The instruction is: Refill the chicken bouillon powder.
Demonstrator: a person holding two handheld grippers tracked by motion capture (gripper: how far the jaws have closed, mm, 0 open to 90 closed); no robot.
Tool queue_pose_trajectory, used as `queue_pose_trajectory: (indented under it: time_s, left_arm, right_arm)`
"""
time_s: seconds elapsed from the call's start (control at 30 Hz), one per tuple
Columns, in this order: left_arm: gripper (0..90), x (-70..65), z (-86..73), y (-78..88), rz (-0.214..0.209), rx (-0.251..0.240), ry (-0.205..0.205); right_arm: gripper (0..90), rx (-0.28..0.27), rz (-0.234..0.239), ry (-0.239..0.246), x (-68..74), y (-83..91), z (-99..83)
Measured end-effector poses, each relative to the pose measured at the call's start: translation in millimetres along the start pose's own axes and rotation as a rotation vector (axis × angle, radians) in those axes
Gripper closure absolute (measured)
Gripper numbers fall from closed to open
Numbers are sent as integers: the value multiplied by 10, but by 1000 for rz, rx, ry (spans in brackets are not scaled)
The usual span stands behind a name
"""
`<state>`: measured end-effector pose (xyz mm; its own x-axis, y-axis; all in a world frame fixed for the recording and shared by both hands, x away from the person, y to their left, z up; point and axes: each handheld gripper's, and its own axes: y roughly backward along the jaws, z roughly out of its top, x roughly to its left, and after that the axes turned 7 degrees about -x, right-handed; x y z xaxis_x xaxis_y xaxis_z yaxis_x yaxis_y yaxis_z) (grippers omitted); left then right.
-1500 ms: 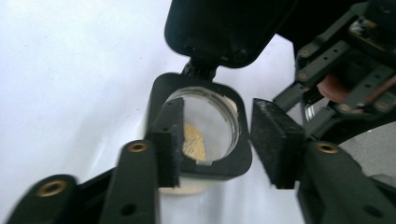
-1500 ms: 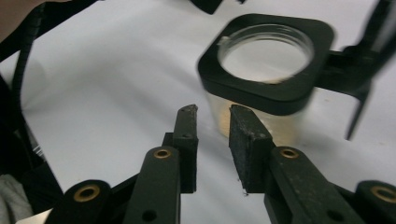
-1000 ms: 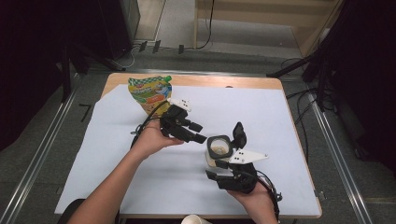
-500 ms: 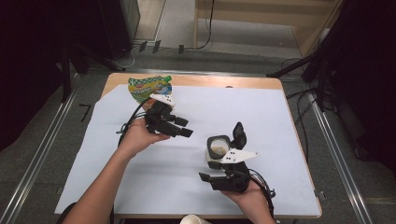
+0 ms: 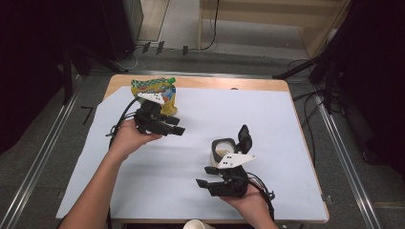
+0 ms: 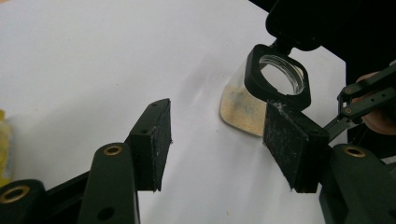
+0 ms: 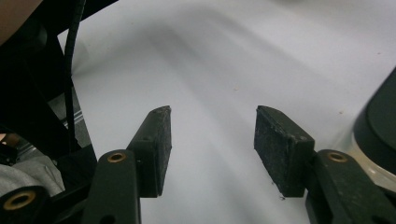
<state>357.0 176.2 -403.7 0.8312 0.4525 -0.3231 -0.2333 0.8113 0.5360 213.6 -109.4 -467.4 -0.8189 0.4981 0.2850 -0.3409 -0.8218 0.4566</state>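
Observation:
My left gripper (image 5: 175, 126) hangs over the back left of the white sheet, just in front of a green and yellow snack bag (image 5: 154, 88). Its jaws point right and stand open on nothing. In the left gripper view, the left gripper (image 6: 215, 116) looks toward a clear jar (image 6: 243, 107) that holds tan powder, its black flip lid (image 6: 299, 18) swung up. The jar (image 5: 221, 149) stands on the sheet right of centre. My right gripper (image 5: 203, 176) hovers just in front of it, jaws open and pointing left. In the right gripper view, the right gripper (image 7: 212, 116) has bare sheet between its jaws.
A white sheet (image 5: 267, 119) covers most of the wooden table (image 5: 248, 85). A paper cup (image 5: 198, 224) peeks in at the near edge. Metal rails and cables run along the floor on both sides of the table.
My left hand has carried its gripper leftward and back, closer to the snack bag. The right gripper and the jar have stayed where they were.

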Motion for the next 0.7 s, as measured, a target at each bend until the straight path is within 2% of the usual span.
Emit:
queue_pose_trajectory:
  time_s: [0.27,0.43,0.7]
  left_arm:
    - [428,81,-55,156,39,-14,15]
    - [428,139,-85,249,50,-26,41]
    - [429,278,-145,427,91,-56,70]
  right_arm:
    - [475,18,21,19,23,-66,2]
    - [476,23,32,29,30,-91,7]
    - [476,42,42,47,41,-147,-13]
